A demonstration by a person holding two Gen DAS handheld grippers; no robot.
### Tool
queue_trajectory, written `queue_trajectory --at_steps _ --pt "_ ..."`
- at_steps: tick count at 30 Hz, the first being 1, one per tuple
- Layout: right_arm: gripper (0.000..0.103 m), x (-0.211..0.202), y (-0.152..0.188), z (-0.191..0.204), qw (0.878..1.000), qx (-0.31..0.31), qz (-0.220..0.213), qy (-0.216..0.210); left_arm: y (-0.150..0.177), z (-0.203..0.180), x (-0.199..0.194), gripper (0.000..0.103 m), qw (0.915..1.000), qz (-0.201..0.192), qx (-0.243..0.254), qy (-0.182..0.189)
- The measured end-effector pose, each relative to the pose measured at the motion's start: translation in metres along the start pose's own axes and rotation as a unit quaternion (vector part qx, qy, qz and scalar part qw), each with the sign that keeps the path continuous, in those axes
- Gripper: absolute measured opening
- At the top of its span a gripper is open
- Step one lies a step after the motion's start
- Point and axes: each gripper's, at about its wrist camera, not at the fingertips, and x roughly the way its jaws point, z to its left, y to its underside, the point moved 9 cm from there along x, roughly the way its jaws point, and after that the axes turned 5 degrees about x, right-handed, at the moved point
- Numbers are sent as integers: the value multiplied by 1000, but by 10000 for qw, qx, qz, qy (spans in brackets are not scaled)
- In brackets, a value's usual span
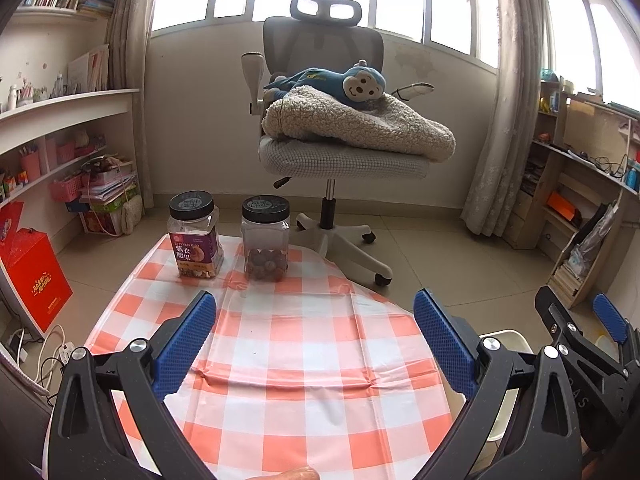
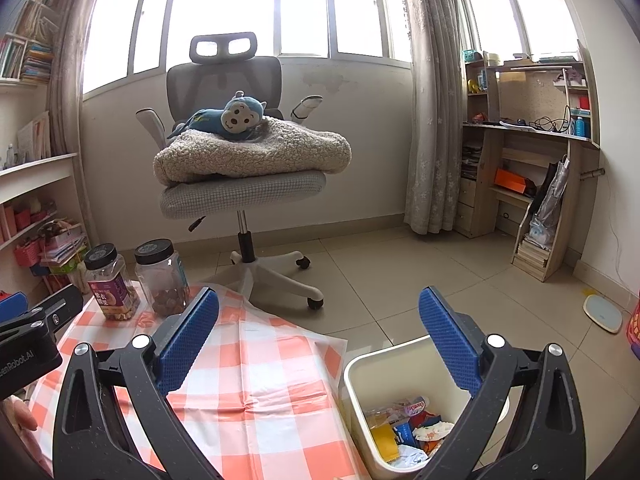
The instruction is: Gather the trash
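Observation:
A cream waste bin [image 2: 400, 356] stands on the floor just right of the table, with wrappers and crumpled paper [image 2: 408, 428] inside. My right gripper [image 2: 320, 320] hangs open and empty above the gap between table edge and bin. My left gripper [image 1: 314, 320] is open and empty over the orange-and-white checked tablecloth [image 1: 280, 344]. In the left wrist view the right gripper [image 1: 576, 320] shows at the far right, with a bit of the bin [image 1: 512, 340] behind it. No loose trash shows on the cloth.
Two black-lidded jars stand at the table's far edge: a labelled one [image 1: 195, 236] and a clear one of brown nuts [image 1: 265, 238]. A grey office chair [image 2: 240, 160] with a blanket and blue plush stands beyond. Shelves line both walls; a red box [image 1: 32, 276] sits left.

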Motion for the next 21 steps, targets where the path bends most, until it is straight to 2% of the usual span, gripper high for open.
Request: queue_trajectory --at_steps 21 --pt "96 3 4 -5 10000 48 77 33 3 -4 7 96 9999 73 36 -80"
